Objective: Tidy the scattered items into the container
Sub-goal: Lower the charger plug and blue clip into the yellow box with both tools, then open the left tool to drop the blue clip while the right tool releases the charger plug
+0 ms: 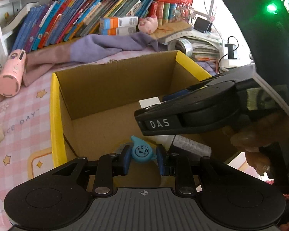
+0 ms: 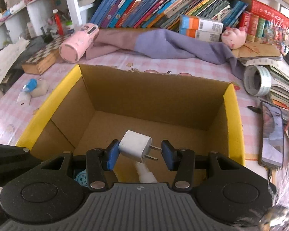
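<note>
Both grippers are hanging over the open cardboard box (image 2: pixel 156 98), the left gripper (image 1: pixel 142 158) pinching a blue smiley whistle (image 1: pixel 141 151), the right gripper (image 2: pixel 138 154) seemingly releasing a white charger plug (image 2: pixel 135 147), jaws wide; next probably dropping the whistle.

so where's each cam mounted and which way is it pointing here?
Left wrist: on the left tool, looking forward and down into the box; its fingers flank a blue toy; right tool crosses in.
Right wrist: on the right tool, facing into the box; fingers either side of a white charger.
Shared: box, bookshelf, pink bottle.
</note>
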Motion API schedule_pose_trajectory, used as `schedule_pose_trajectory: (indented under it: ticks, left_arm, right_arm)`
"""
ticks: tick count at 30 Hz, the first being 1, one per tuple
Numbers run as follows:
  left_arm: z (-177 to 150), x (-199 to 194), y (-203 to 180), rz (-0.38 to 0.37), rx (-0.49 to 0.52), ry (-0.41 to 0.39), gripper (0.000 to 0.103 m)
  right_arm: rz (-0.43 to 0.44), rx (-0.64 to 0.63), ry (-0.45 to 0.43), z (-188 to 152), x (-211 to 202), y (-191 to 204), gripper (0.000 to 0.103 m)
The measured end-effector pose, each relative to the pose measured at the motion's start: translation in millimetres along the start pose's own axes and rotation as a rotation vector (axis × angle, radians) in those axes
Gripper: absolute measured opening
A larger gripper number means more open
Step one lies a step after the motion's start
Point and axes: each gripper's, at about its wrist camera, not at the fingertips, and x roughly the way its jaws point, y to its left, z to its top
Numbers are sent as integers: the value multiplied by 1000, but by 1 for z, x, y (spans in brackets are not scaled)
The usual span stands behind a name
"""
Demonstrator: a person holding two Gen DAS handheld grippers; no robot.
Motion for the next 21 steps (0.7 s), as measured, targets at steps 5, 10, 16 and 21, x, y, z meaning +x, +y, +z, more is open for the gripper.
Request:
schedule_pose_trajectory:
  ticks: [5, 10, 16, 21]
  left_arm:
    - [1, 6, -4, -6, -22, 22, 27]
    - [2, 6, -6, -6, -19, 26, 27]
    - [2, 6, -4, -13, -30, 27, 27]
    - [1, 0, -9, 10, -5, -6, 27]
  right_arm:
    - [27, 18, 23, 3, 3, -3, 45]
    - [34, 16, 27, 3, 3, -3, 45]
    - [36, 17, 27, 2, 3, -3, 45]
    - [39, 17, 21, 1, 2, -2, 45]
